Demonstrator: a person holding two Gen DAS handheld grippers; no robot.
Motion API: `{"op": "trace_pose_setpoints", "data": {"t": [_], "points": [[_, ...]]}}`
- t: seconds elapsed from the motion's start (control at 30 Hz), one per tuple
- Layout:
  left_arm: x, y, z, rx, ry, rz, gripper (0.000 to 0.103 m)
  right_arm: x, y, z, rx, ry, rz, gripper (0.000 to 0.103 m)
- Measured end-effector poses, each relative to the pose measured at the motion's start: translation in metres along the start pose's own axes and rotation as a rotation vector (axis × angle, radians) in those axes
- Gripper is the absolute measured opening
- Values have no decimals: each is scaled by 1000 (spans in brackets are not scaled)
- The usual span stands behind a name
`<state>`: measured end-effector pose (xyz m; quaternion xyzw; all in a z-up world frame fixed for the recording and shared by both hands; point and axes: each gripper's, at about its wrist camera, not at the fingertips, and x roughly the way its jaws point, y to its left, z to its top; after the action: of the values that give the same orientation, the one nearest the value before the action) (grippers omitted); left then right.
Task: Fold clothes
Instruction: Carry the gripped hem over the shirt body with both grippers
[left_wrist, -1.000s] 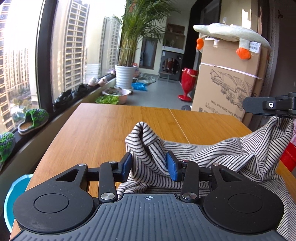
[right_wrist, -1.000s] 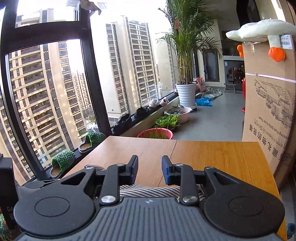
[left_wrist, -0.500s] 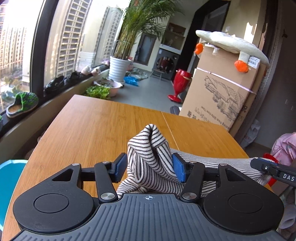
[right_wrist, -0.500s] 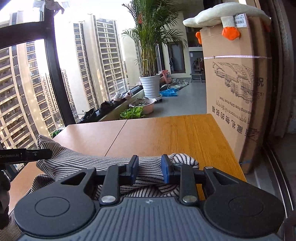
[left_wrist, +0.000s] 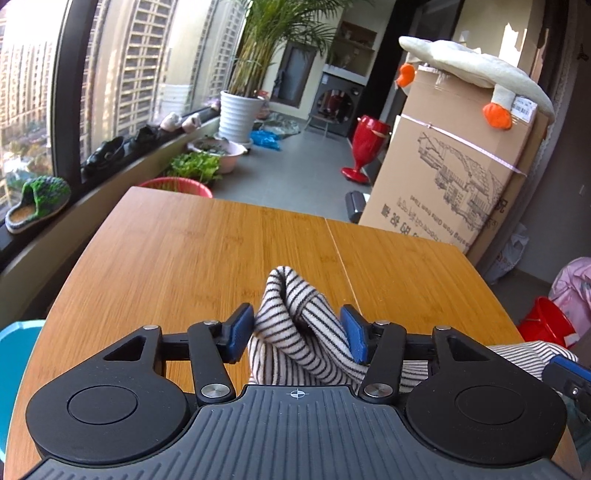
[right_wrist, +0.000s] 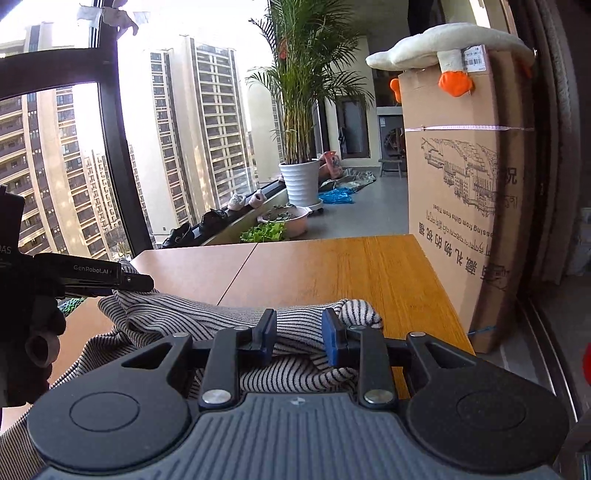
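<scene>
Striped black-and-cream knit, the garment (right_wrist: 207, 325) lies bunched along the near edge of the bamboo tabletop (left_wrist: 207, 251), its long axis running side to side between the two grippers. The left gripper (left_wrist: 299, 334) has a raised fold between its jaws, which have just been closing, the right pad touching cloth, the left just clear. The right gripper (right_wrist: 299, 334) stands over the other end; whether it pinches cloth, I cannot tell. "GenRobot.AI" marks the left gripper's finger.
</scene>
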<state>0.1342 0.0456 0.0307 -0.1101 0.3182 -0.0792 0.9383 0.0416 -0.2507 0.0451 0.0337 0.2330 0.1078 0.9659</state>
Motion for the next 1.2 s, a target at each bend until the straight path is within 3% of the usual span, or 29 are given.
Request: {"op": "trace_pose_setpoints", "data": {"t": [0.1,0.23,0.37,0.5,0.63,0.67,0.77,0.93,0.97,1.0,1.03,1.13,1.17,1.2], "points": [[-10,6,-19,12,-9,-23,54,-4,-5,-10,11,57,-22,29],[-22,9,-33,19,-39,-17,55,11,-23,-31,140,163,-12,30],[-25,8,-36,44,-70,20,56,22,-20,-26,130,156,-6,30],[-30,6,-37,89,-106,88,56,23,-16,-15,115,56,-13,30],[-30,14,-34,92,-104,98,61,21,-3,21,80,-42,3,30],[-29,15,-33,87,-100,95,61,24,1,30,71,-50,2,33],[-29,17,-33,80,-101,94,63,35,3,47,129,-72,-7,71],[-32,14,-36,98,-115,103,63,58,-9,50,282,9,48,72],[-33,15,-36,96,-118,101,63,62,-9,47,282,29,55,67],[-34,16,-36,89,-120,97,63,60,-7,44,261,24,31,46],[-35,17,-36,82,-123,92,64,57,-7,40,249,18,18,39],[-45,25,-36,30,-163,90,68,39,-15,31,272,6,55,32],[-50,28,-36,9,-180,91,69,34,-16,27,261,7,44,23],[-54,31,-35,-19,-194,84,69,30,-18,23,251,10,34,22]]}}
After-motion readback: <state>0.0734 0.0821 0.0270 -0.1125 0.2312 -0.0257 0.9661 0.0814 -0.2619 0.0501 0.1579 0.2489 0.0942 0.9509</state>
